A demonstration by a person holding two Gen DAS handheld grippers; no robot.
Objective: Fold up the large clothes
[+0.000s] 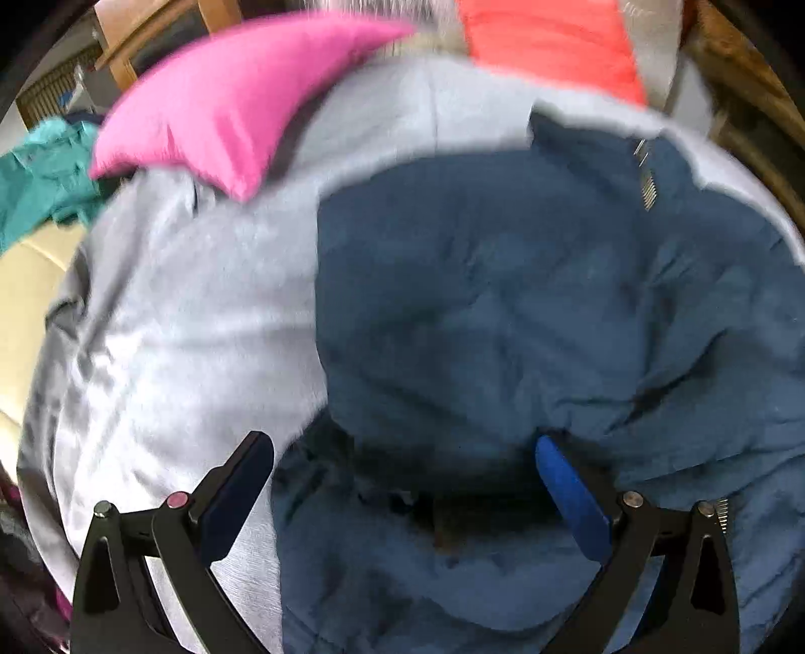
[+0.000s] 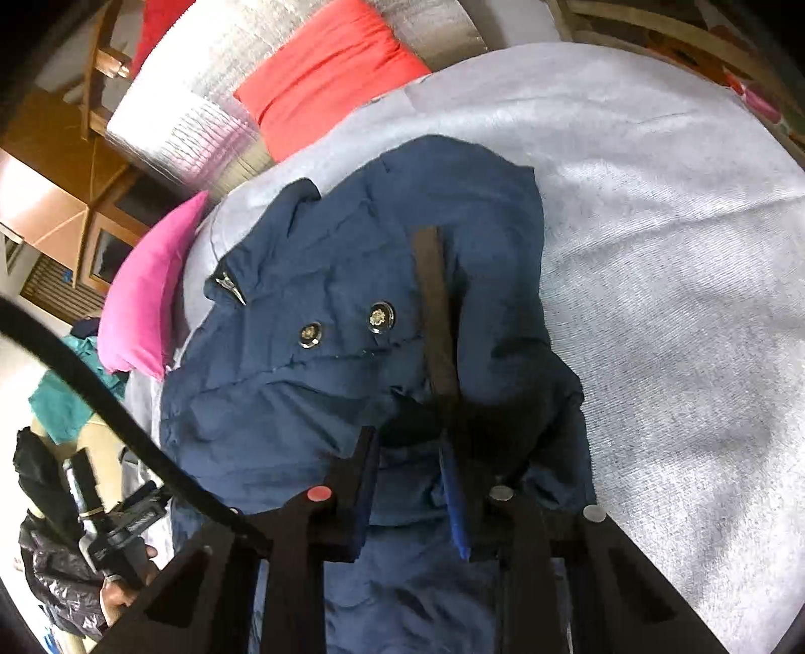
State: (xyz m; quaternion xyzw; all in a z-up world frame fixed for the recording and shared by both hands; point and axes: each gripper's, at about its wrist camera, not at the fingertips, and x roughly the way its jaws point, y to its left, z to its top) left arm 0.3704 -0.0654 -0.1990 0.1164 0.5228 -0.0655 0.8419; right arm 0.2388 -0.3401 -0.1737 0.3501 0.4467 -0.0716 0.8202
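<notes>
A navy padded jacket (image 1: 528, 302) lies on a grey bedcover (image 1: 176, 327). In the left wrist view my left gripper (image 1: 402, 453) hangs just above the jacket with its jaws wide apart and nothing between them. In the right wrist view the jacket (image 2: 322, 382) shows two metal buttons (image 2: 380, 317) and a dark strap (image 2: 435, 302). My right gripper (image 2: 407, 442) has its jaws closed on a fold of the jacket's dark fabric and holds it lifted.
A pink pillow (image 1: 236, 100) and a red-orange pillow (image 1: 548, 35) lie at the head of the bed. Teal clothing (image 1: 40, 176) sits at the left edge. The grey bedcover (image 2: 679, 302) spreads to the right of the jacket. The person's hand with the other gripper handle (image 2: 115, 543) shows at lower left.
</notes>
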